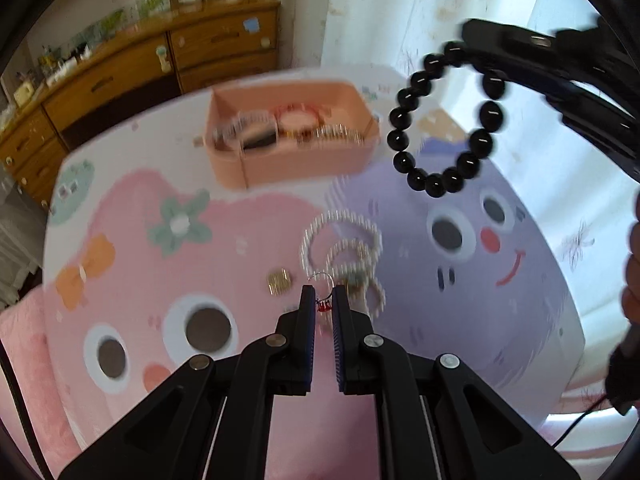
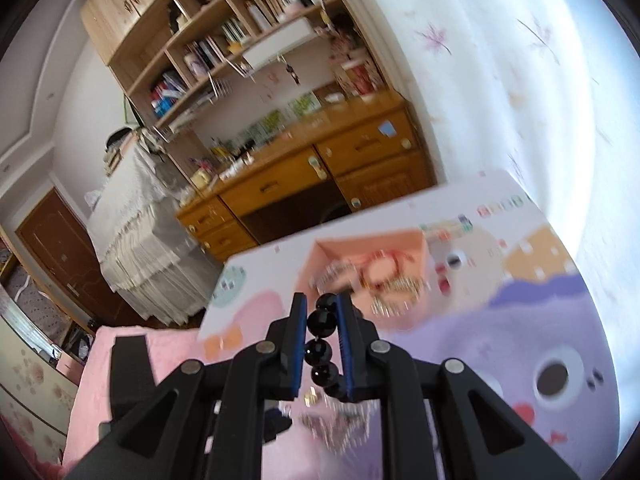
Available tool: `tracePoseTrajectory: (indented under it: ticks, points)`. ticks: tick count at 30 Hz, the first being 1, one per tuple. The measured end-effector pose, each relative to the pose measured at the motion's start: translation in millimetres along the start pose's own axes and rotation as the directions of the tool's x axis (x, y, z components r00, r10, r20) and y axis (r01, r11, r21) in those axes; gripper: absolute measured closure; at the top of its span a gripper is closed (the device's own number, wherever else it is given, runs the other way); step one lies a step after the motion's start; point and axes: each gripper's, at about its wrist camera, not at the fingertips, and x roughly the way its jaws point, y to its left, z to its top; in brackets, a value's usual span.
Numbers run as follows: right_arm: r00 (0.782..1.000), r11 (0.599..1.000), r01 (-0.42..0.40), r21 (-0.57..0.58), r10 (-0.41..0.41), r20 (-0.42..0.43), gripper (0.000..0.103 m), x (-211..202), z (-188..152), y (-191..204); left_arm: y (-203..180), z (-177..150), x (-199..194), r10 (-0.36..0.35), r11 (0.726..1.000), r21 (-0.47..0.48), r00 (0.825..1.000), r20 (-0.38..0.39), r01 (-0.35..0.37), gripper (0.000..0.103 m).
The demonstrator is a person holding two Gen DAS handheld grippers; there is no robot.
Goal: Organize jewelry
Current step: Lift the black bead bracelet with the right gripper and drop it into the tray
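Table mat [image 1: 248, 264]: a cartoon-printed surface carrying everything. Both views are smeared by motion, so any aim taken from them is unreliable, and a fast approach could overshoot the tray.

Pink organizer tray [image 1: 304, 162]: sits at the far side of the mat, divided into compartments and already holding bracelets. It looks light; a knock from either gripper could shove it or spill what is stored. Which compartment is free is too blurred to tell.

Black bead bracelet [image 1: 444, 120]: held in the air by the right gripper [image 2: 322, 304], whose fingers are clamped on a few beads while the rest of the loop hangs free, well above the mat and to the right of the tray. Round glossy beads could roll out of the pads, and the swinging loop may catch the tray wall.

Pearl bracelets [image 1: 344, 248]: a loose pile on the mat near the left gripper [image 1: 323, 298]; a low pass could drag or tangle them.

Hoop earring with red charm [image 1: 322, 300]: pinched between the left gripper's nearly closed fingertips, just above the pile. The thin wire could slip out unnoticed.

Gold ring-like piece [image 1: 279, 281]: loose beside the pile; easily flicked off.
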Motion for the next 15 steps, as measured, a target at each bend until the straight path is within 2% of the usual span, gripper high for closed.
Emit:
tracePoseTrajectory:
  ticks: [6, 10, 15]
  points:
    - [0.997, 0.997, -0.043, -0.057, 0.046, 0.055, 0.088, 24, 27, 5, 8, 38, -3, -0.003, 0.996, -0.085, 0.995, 0.097, 0.011, 0.097]
    - [0.996, 0.994, -0.064, -0.084, 0.07, 0.061, 0.088, 39, 41, 8, 17, 65, -2, -0.005, 0.99, -0.138, 0.984, 0.176, 0.03, 0.097]
    - [0.993, 0.99, -0.094, -0.104, 0.101, 0.067, 0.088, 53, 56, 4, 25, 88, 5, 0.008, 0.986, -0.163, 0.975, 0.221, 0.029, 0.097]
